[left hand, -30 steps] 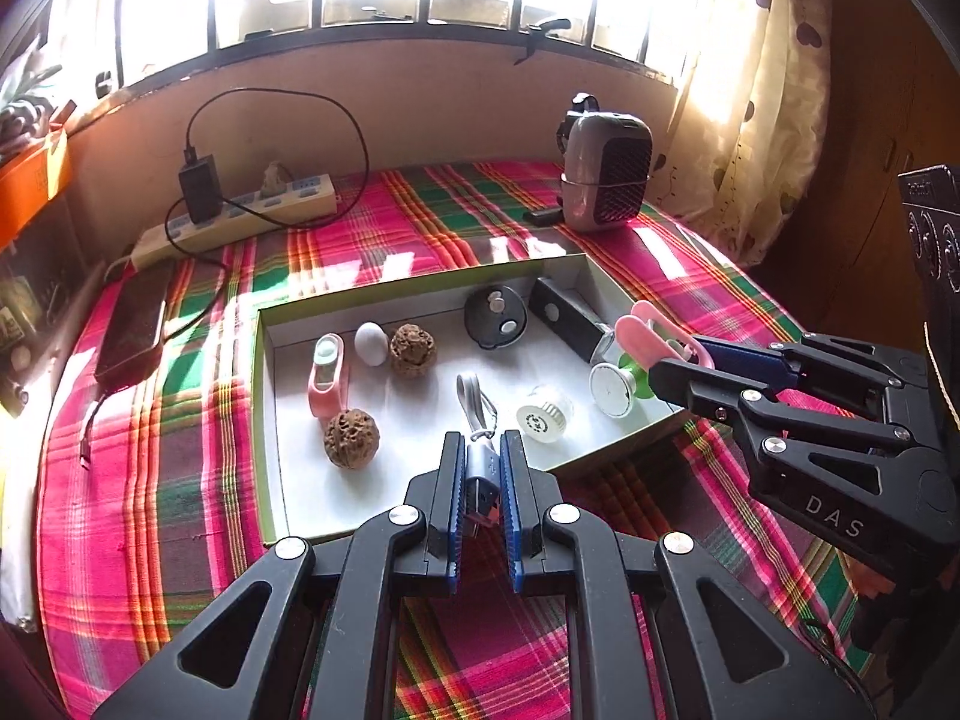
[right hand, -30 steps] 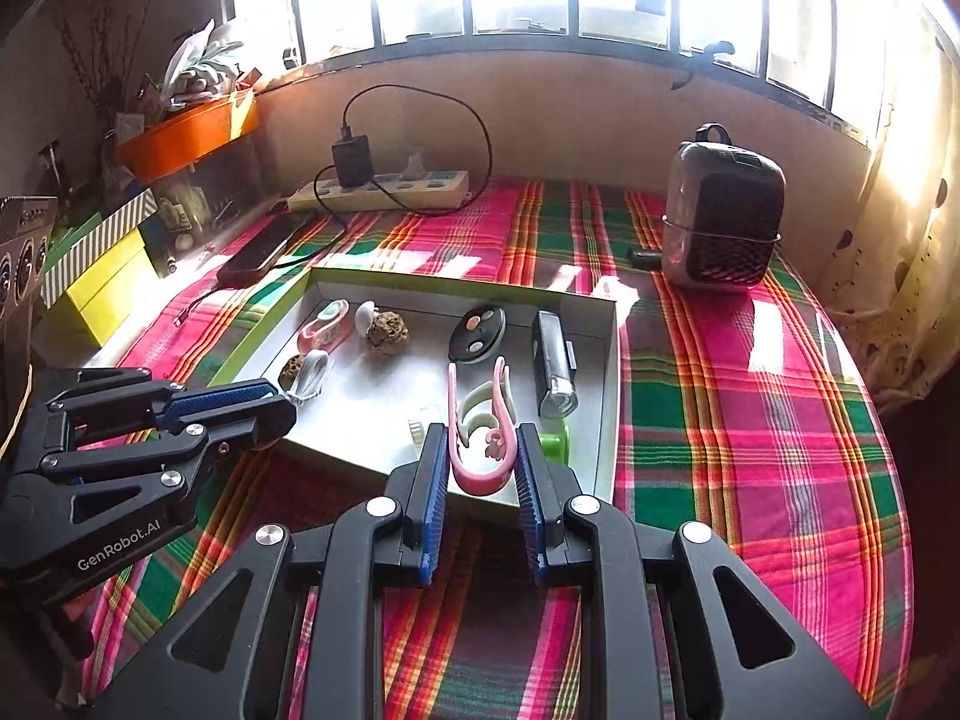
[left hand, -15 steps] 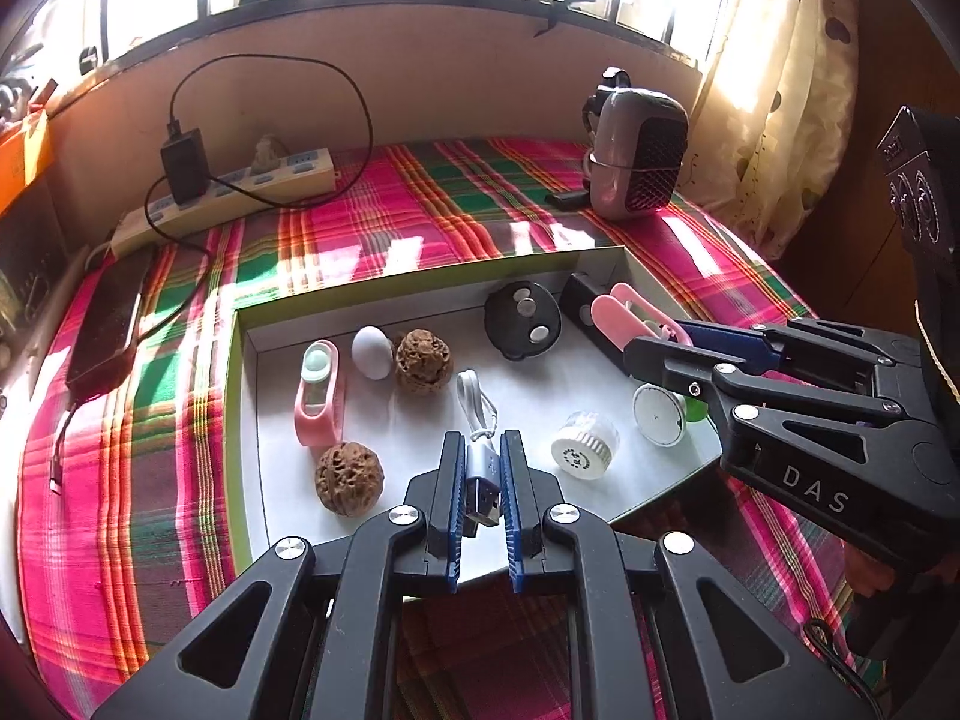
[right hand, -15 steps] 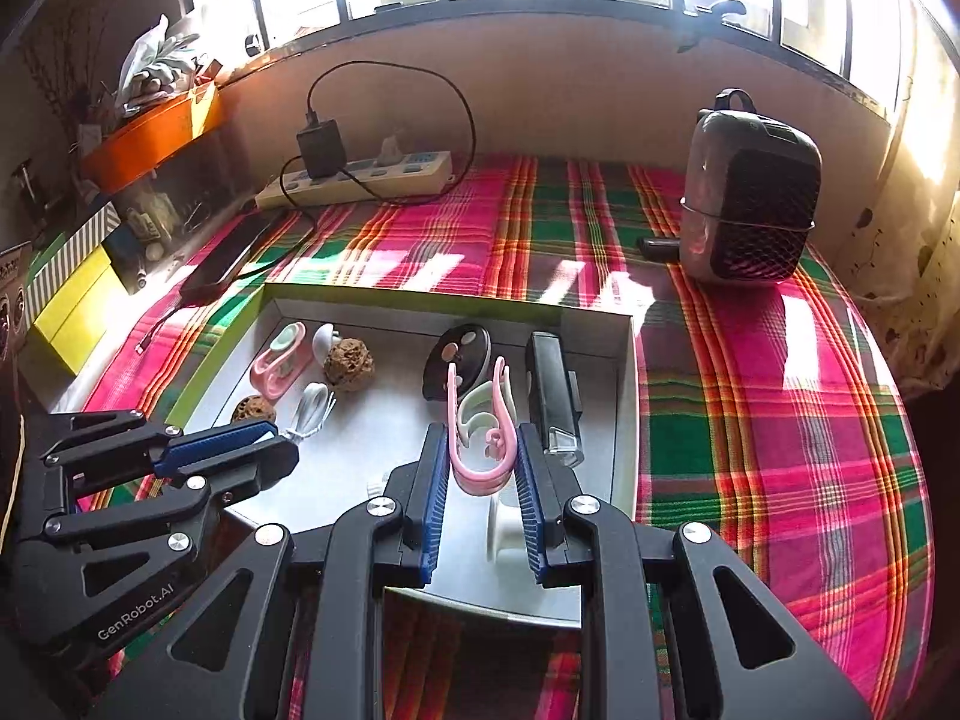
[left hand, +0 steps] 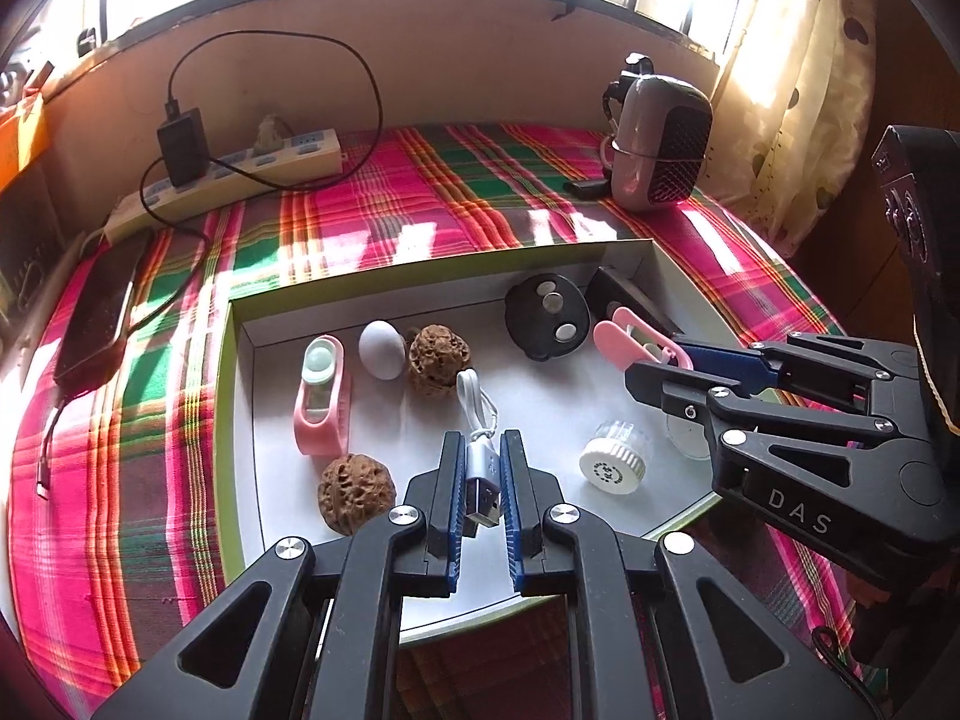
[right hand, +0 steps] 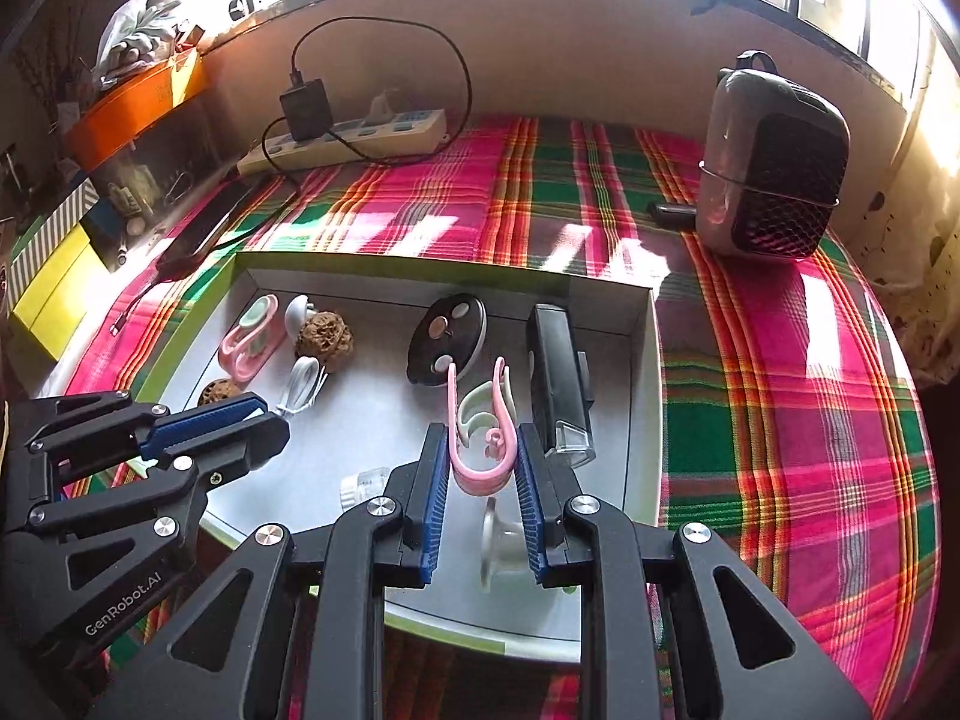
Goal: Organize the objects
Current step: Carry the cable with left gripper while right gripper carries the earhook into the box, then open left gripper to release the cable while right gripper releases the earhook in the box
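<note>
My left gripper (left hand: 480, 450) is shut on the silver USB plug of a white cable (left hand: 482, 468), low over the white green-rimmed tray (left hand: 225, 390). Its loop (left hand: 477, 402) hangs ahead of the fingertips. My right gripper (right hand: 480, 444) is shut on a pink clip (right hand: 480, 468) with a pale green inner piece, above the tray's near right part (right hand: 642, 372). In the left wrist view the right gripper (left hand: 660, 360) comes in from the right with the pink clip (left hand: 630, 333). The right wrist view has the left gripper (right hand: 264, 414) at the left.
In the tray lie two walnuts (left hand: 438, 360) (left hand: 355, 492), a white egg (left hand: 381, 348), a pink band (left hand: 321, 396), a black disc (left hand: 547, 315), a black device (right hand: 558, 372) and a white cap (left hand: 612, 465). A power strip (left hand: 240, 171), a phone (left hand: 96, 312) and a heater (right hand: 774, 174) stand on the plaid cloth.
Both grippers have moved forward and down over the tray, each keeping its hold. The tray's contents now look larger and closer in both views.
</note>
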Demonstrator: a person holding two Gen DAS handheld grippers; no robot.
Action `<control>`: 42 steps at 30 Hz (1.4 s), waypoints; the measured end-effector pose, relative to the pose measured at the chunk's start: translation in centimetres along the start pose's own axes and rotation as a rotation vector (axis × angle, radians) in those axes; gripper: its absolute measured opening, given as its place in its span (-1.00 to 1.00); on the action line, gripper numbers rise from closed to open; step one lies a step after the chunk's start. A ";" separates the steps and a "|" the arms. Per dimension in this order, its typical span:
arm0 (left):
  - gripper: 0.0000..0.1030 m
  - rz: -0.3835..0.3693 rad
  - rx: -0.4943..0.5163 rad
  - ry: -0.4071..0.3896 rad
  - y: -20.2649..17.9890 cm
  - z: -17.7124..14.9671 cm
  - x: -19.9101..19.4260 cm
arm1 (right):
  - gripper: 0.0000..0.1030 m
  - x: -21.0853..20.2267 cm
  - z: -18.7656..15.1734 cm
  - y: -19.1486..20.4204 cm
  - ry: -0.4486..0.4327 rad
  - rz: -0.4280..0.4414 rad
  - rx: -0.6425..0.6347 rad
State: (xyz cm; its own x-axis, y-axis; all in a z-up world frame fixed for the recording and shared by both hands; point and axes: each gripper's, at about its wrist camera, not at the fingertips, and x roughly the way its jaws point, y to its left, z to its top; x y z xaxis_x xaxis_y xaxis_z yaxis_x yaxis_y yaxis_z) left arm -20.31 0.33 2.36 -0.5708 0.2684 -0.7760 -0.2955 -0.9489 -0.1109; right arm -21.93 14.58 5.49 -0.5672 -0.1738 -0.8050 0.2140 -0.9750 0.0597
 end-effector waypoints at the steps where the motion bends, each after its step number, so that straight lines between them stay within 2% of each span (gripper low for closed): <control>1: -0.80 0.001 0.000 0.001 0.0 0.0 0.0 | -0.55 0.1 0.0 0.0 0.006 -0.004 -0.001; 42: -0.80 0.002 -0.019 0.038 0.4 -0.2 1.2 | -0.55 1.6 -0.3 0.1 0.050 0.000 0.017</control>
State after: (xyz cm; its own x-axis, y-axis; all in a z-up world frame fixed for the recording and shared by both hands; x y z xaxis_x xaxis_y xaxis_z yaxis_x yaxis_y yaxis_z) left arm -20.91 0.25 1.25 -0.5415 0.2600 -0.7995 -0.2794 -0.9526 -0.1205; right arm -22.57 14.20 4.01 -0.5264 -0.1671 -0.8337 0.2005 -0.9772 0.0693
